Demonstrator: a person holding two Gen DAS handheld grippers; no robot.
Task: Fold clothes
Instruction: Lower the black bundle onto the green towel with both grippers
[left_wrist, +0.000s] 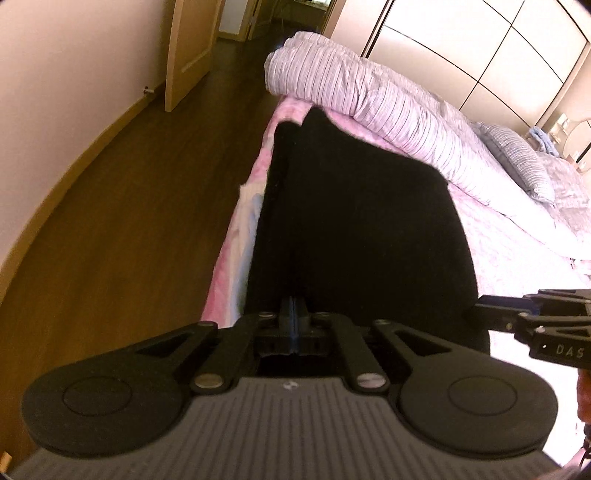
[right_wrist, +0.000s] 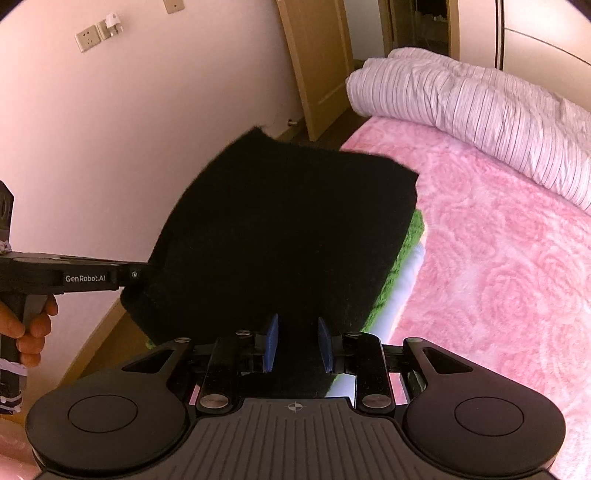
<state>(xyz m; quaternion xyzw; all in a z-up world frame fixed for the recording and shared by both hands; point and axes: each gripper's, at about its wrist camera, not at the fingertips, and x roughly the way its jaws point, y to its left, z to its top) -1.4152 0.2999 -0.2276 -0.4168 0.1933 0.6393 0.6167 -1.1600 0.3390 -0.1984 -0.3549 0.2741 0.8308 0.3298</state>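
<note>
A black garment is stretched out over the edge of the pink bed, held up at its near edge by both grippers. My left gripper is shut on that edge, its blue pads pressed together with cloth pinched between them. In the right wrist view the left gripper bites the left side of the black garment, with a person's hand on its handle. My right gripper holds a thick fold of the cloth between its blue pads. From the left wrist view, the right gripper is at the garment's right corner.
The bed has a pink rose-patterned blanket and a rolled striped duvet along its far side. Something green and pale cloth lie under the garment. Wooden floor, a wall and an open door are to the left.
</note>
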